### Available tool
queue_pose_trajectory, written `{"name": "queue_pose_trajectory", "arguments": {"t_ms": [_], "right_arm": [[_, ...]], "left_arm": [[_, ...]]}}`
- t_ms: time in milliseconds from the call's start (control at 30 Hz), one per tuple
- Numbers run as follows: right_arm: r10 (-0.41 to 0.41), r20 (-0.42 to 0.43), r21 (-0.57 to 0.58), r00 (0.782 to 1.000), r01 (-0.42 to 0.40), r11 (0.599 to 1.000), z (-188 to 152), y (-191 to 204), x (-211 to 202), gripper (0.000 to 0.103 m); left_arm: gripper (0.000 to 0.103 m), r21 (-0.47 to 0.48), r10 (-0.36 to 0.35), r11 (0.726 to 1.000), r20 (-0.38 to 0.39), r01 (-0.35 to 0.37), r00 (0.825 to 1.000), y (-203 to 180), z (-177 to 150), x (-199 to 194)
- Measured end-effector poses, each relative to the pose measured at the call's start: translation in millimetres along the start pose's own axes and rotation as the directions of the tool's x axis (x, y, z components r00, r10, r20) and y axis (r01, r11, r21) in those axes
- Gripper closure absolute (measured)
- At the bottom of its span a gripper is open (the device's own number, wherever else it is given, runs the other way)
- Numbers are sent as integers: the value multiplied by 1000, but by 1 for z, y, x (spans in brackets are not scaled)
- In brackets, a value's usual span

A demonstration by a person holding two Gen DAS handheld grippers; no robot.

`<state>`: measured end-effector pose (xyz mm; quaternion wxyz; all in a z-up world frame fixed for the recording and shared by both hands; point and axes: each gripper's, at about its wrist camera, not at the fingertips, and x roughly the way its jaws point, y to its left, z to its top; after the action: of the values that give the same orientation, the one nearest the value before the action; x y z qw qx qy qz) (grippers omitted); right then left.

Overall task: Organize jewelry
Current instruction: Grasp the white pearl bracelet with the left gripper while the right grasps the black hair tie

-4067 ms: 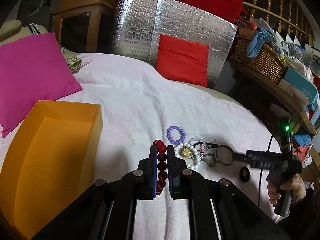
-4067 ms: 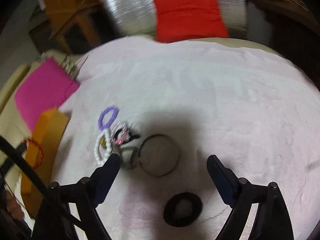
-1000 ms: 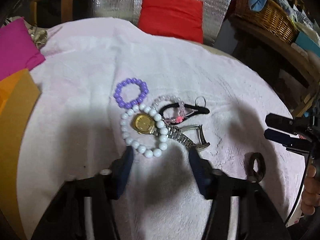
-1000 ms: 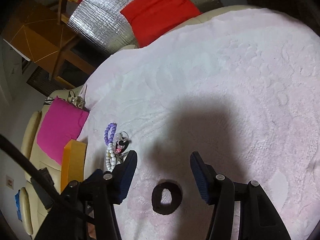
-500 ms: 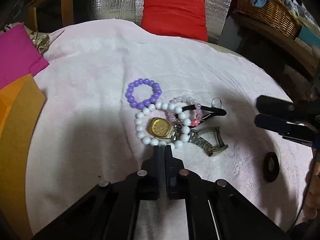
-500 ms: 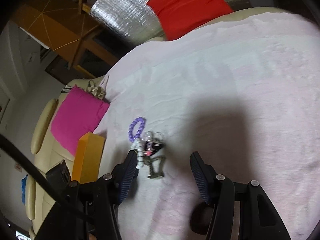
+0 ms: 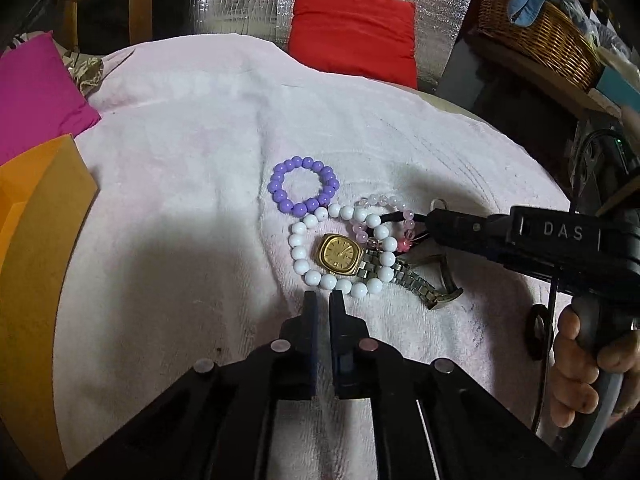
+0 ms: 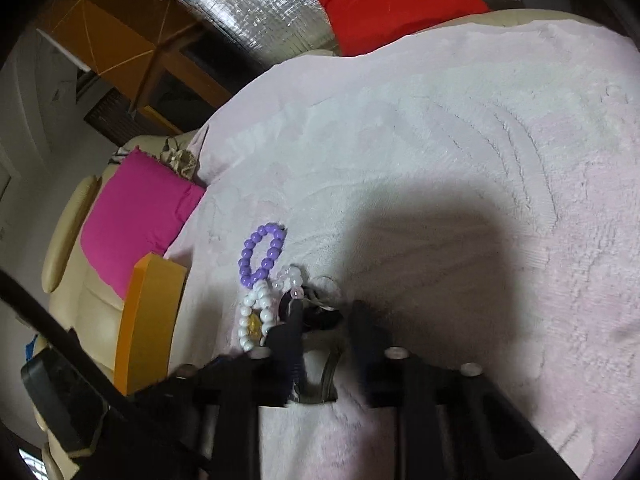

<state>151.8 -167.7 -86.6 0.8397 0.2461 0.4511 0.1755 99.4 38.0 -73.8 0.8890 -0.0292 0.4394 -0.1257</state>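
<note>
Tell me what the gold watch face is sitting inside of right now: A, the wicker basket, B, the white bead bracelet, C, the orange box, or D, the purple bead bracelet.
B: in the left wrist view the gold watch lies within the loop of the white bead bracelet, while the purple bead bracelet lies just beyond it, holding nothing.

Purple bead bracelet (image 7: 304,191), white bead bracelet (image 7: 340,254) ringing gold watch (image 7: 340,255), possibly tangled

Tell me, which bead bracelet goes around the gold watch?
The white bead bracelet rings the gold watch. The purple bracelet encircles bare towel.
</note>
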Motion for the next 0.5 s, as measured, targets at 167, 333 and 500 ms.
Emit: {"name": "queue_pose_trajectory", "arguments": {"t_ms": [167,333,500], "right_arm": [[-27,88,41,996,23,999,6,-10,-20,88],[-51,140,119,989,34,992,14,-34,-43,88],[-85,171,175,982,54,983,19,-53,-61,88]], "left_arm": [[81,-9,-30,1000,23,30,999,-2,2,-2],[54,2,-86,996,53,86,995,-18,7,-2],[53,38,-64,997,40,63,997,-30,8,6]]}}
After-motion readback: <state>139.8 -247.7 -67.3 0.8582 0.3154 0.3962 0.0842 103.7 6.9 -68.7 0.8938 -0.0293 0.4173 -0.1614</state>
